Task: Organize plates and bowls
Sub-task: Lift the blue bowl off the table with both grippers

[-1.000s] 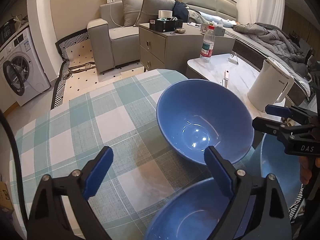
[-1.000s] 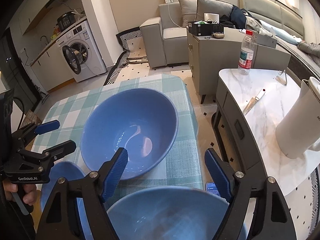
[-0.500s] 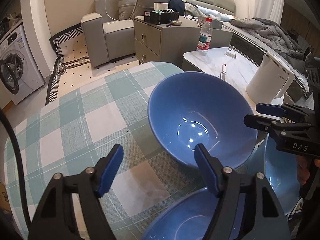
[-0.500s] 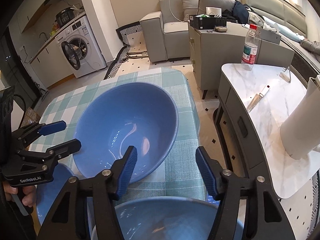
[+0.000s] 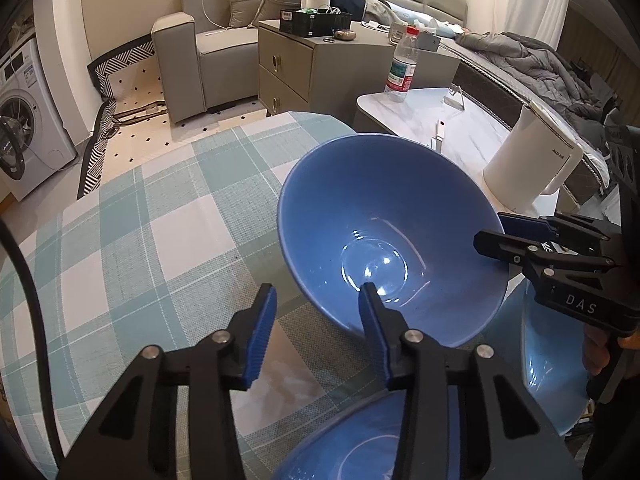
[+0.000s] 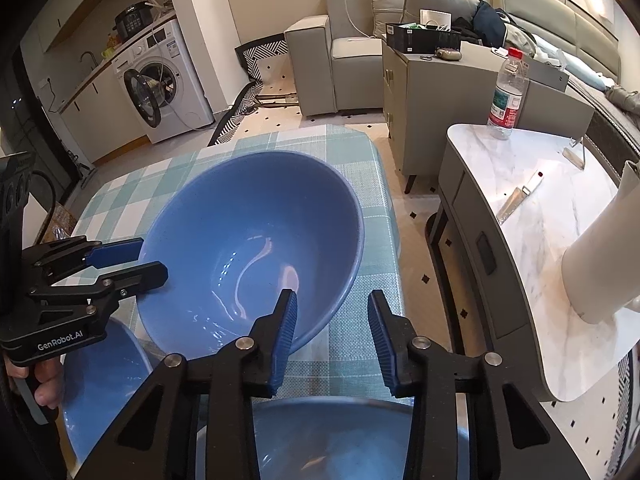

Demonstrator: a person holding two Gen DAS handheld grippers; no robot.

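A large blue bowl (image 5: 392, 236) (image 6: 252, 248) sits upright on the checked tablecloth (image 5: 140, 248). My left gripper (image 5: 318, 312) straddles its near-left rim, jaws partly open, one finger inside and one outside. My right gripper (image 6: 332, 320) straddles the bowl's opposite rim in the same way, partly open. Each gripper shows in the other's view, the right gripper (image 5: 504, 236) and the left gripper (image 6: 132, 258) at the bowl's sides. Two more blue dishes lie below the grippers: one (image 5: 360, 440) (image 6: 104, 380) under the left, one (image 5: 552, 380) (image 6: 340, 440) under the right.
A marble side table (image 6: 540, 208) stands to the right with a white kettle (image 5: 528, 164), a water bottle (image 6: 506, 96) and a knife (image 6: 516, 196). A grey cabinet (image 5: 320, 68), sofa and washing machine (image 6: 160, 80) lie beyond the table edge.
Both grippers have moved forward to the big bowl's rim and their jaws have narrowed, each now straddling the rim. The bowl has not visibly shifted.
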